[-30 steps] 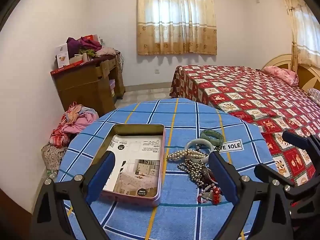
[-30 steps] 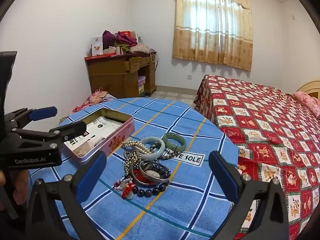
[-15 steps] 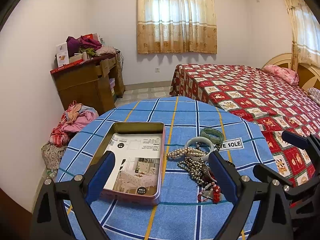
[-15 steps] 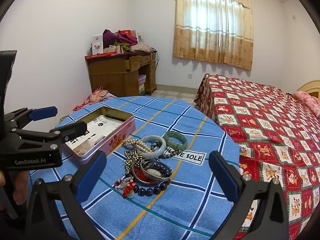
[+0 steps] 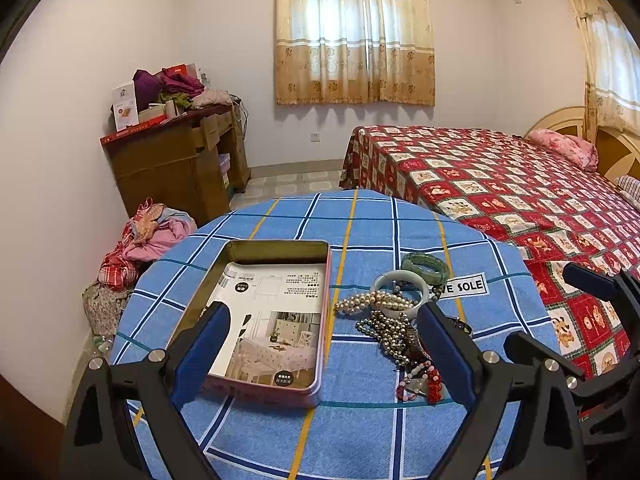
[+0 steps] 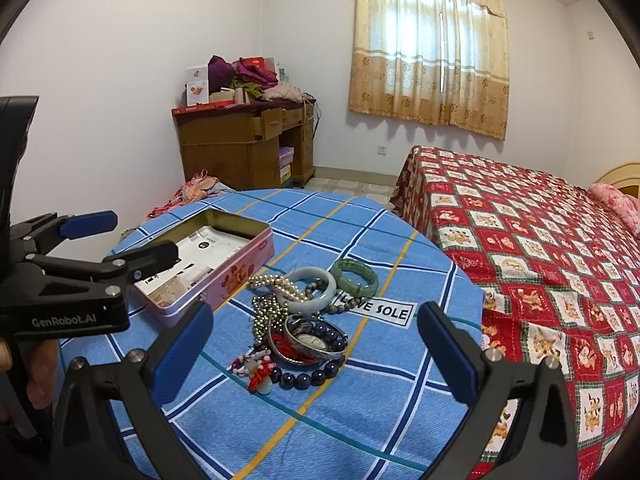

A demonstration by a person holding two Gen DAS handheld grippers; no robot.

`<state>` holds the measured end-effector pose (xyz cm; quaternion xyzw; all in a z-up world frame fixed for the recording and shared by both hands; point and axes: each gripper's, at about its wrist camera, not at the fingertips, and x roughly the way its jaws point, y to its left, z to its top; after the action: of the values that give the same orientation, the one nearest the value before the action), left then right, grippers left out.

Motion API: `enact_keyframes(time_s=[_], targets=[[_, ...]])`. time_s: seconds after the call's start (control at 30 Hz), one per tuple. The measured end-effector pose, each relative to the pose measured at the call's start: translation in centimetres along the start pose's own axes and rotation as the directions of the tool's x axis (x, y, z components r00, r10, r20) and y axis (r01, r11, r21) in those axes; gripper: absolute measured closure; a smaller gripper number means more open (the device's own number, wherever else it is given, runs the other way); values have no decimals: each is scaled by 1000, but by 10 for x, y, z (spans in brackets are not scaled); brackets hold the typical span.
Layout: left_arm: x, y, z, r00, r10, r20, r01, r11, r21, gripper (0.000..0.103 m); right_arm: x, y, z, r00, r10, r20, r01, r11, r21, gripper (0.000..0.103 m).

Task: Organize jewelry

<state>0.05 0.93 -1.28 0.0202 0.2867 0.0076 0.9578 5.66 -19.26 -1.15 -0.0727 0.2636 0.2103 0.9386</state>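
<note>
An open pink tin box (image 5: 316, 320) (image 6: 240, 276) with a printed card inside lies on the round blue checked table (image 5: 360, 224). Right of it is a heap of jewelry: a green bangle (image 5: 425, 265) (image 6: 354, 277), a pale jade bangle (image 5: 398, 286) (image 6: 313, 288), pearl strands (image 5: 372, 302) (image 6: 276, 284), dark bead bracelets (image 6: 316, 376), a watch (image 6: 314, 340) and a red and white bead piece (image 5: 424, 380) (image 6: 258, 372). My left gripper (image 5: 322, 350) (image 6: 120, 236) is open and empty over the box's near end. My right gripper (image 6: 314, 354) (image 5: 560, 308) is open and empty above the heap.
A bed with a red patterned cover (image 5: 520, 200) stands close on the right. A wooden desk piled with clothes and boxes (image 5: 180, 152) is at the back left. Clothes lie on the floor (image 5: 148, 236) beside the table. A "LOVE SOLE" label (image 6: 376, 310) is on the cloth.
Both grippers have drifted slightly back and up from the table. The jewelry and the box have not moved.
</note>
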Motion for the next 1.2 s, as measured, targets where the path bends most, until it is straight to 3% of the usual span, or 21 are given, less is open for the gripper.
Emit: enact_keyframes(time_s=[1.2], targets=[[4, 0, -3, 1000, -2, -12, 2, 1000, -3, 9, 3, 5, -3, 1000, 2, -10, -2, 1000, -4, 0]])
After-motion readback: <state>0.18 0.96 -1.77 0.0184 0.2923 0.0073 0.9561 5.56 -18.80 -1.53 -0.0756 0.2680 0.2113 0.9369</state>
